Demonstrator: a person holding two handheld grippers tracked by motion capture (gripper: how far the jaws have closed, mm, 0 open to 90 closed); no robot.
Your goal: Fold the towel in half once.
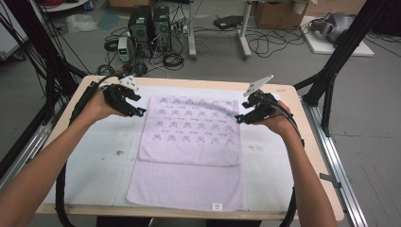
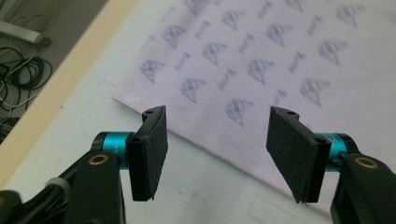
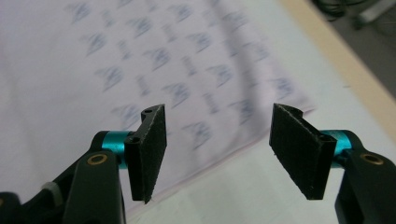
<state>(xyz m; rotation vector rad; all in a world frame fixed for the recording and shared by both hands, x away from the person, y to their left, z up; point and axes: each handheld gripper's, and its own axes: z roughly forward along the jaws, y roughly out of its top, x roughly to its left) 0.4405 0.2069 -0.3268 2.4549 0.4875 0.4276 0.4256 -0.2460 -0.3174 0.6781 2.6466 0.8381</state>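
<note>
Lilac towel flat between left claw and right claw.

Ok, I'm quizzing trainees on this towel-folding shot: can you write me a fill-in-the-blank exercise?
1. The pale lilac patterned towel lies on the white-covered wooden table, folded ____.
2. The left gripper has its jaws ____.
3. The right gripper holds ____.
4. The small white label sits at the towel's ____ edge.

Missing words: once; open; nothing; near

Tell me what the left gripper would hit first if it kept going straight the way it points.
Probably the lilac towel: the left gripper, fingers open and empty, aims at its printed upper layer just past the near edge. Depth is hard to judge.
</note>
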